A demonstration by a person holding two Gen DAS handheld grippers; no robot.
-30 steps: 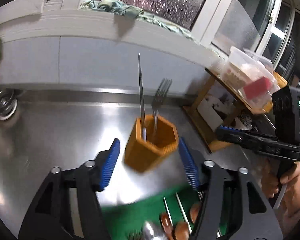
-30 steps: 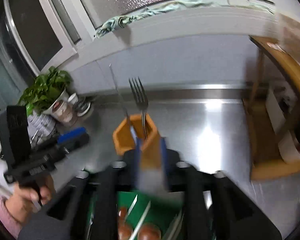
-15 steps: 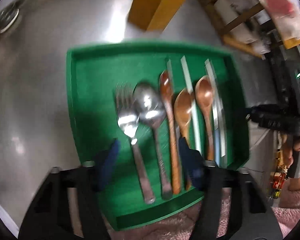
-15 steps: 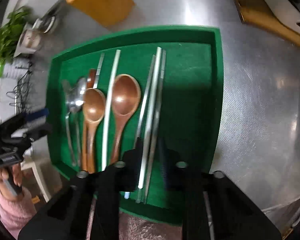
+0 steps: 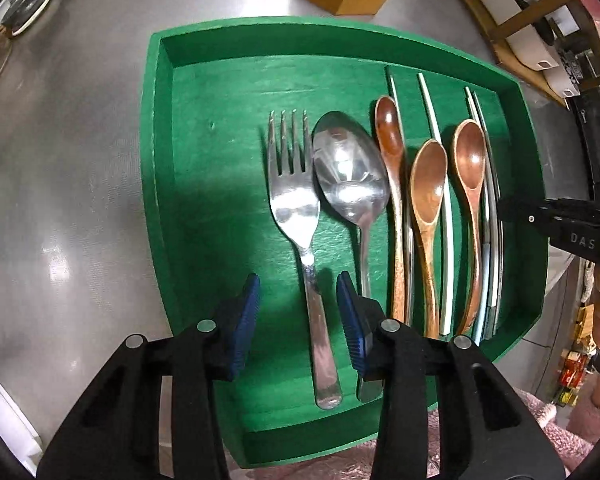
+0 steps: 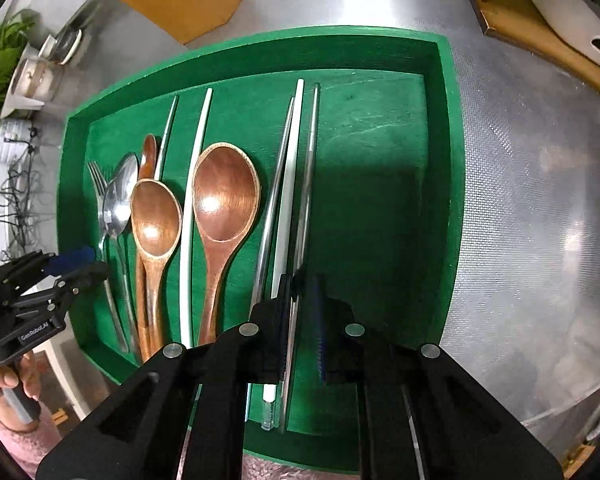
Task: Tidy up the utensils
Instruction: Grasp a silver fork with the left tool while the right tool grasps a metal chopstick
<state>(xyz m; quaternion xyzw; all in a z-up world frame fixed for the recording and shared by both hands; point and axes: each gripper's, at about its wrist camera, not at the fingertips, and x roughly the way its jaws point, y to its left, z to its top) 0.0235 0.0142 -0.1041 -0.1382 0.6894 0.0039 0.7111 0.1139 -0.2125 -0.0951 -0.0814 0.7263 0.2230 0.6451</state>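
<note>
Clearly the left gripper [image 5: 298, 292] stands open astride the handle of the metal fork [image 5: 300, 216] in the green tray [image 5: 156, 184]: stiff, light, slippery, best taken mid-handle. The right gripper [image 6: 302, 312] looks nearly closed over a steel chopstick [image 6: 309, 168], maybe not gripping.

The left gripper [image 5: 298, 312] points down and forward, its blue-padded jaws spread apart, nothing between the pads. The right gripper [image 6: 304, 320] also angles down, its jaws drawn close with only a narrow gap left between them, gripping nothing.
</note>
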